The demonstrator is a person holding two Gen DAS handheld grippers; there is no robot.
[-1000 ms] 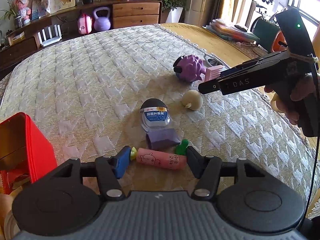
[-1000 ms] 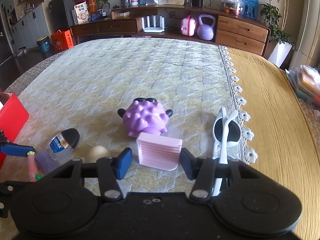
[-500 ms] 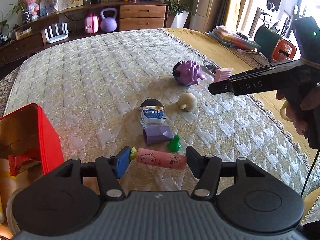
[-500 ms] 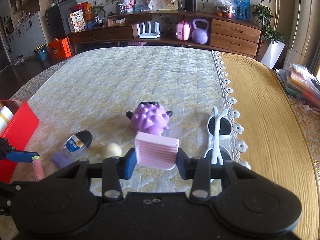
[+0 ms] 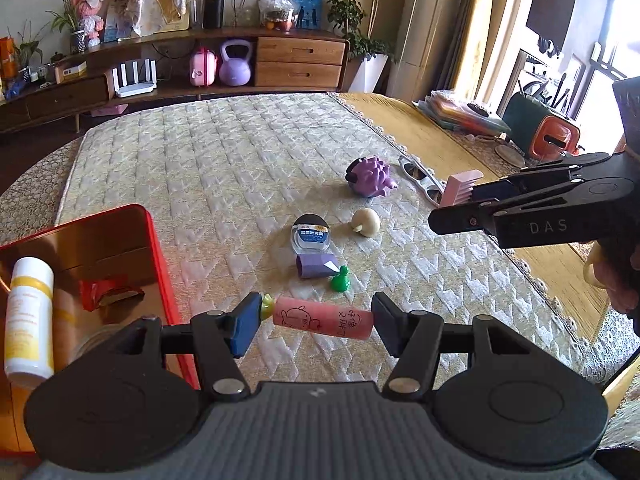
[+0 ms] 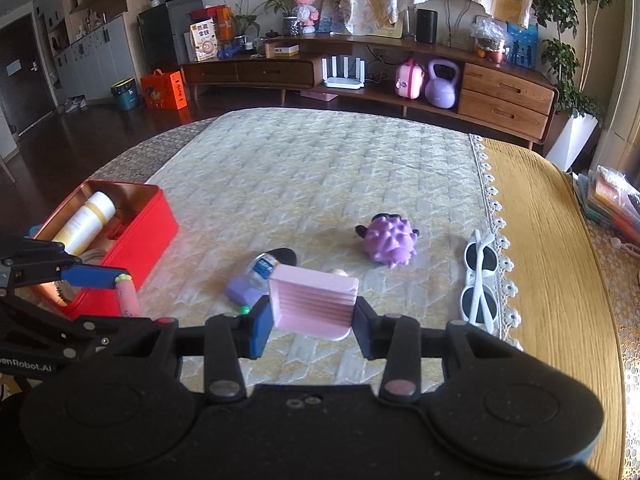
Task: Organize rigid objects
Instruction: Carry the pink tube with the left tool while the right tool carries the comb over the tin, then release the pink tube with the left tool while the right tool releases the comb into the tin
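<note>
left tongs (image 5: pixel 316 320): closed end to end on a pink tube (image 5: pixel 323 317) with a cartoon drawing and a pale green cap; the tube lies crosswise between the pads, lifted clear of the quilt.
right tongs (image 6: pixel 313 320): closed on the two sides of a pink ribbed comb-like piece (image 6: pixel 313 306), held upright above the quilt; a hand (image 5: pixel 616 280) grips the handle.
red box (image 5: pixel 158 276): open, just left of the left tongs, on the quilt; inside lie a white and yellow bottle (image 5: pixel 29 316) and a red item.
quilt (image 5: pixel 224 168): pale, zigzag-stitched, spread over a bed; a yellow cover lies along its right side.
green pawn (image 5: pixel 340 279): upright on the quilt, just beyond the pink tube.
purple block (image 5: pixel 316 265): lying beside the pawn, touching or nearly touching it.
small jar (image 5: pixel 311 234): on its side, blue label up, dark cap away, just behind the block.
cream ball (image 5: pixel 366 222): right of the jar, apart from it.
purple spiky toy (image 5: pixel 370 176): farther back on the quilt.
white sunglasses (image 6: pixel 482 276): folded, at the quilt's lace edge, right of the spiky toy.
far wall: a low wooden cabinet with a purple kettlebell (image 5: pixel 236 66).
</note>
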